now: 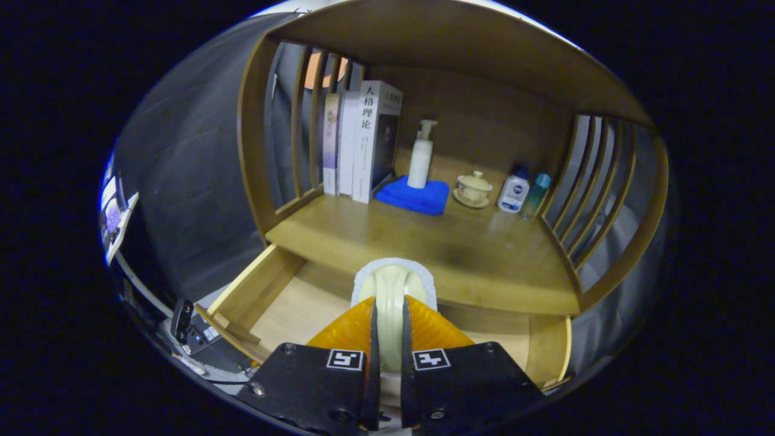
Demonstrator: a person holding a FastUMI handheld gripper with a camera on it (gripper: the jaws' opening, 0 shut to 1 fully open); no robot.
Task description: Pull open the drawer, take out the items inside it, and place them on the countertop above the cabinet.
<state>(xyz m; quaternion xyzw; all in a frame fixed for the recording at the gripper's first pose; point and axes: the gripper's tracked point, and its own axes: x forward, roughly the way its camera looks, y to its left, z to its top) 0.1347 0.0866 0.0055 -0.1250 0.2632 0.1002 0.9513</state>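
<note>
Two fingers of gripper (387, 330) clamped on pale brush (392, 290), lower centre; countertop (484, 260) just ahead, above open drawer (290, 303).

Claw (387, 330) – 2 fingers clamped on item.

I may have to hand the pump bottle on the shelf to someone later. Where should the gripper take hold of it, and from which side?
Grip the pump bottle around its straight round body, below the narrow neck, coming in level from the open front of the countertop. It stands upright on the blue cloth, with books close on one side. The gripper is currently shut on the pale item, so that goes down first.
</note>
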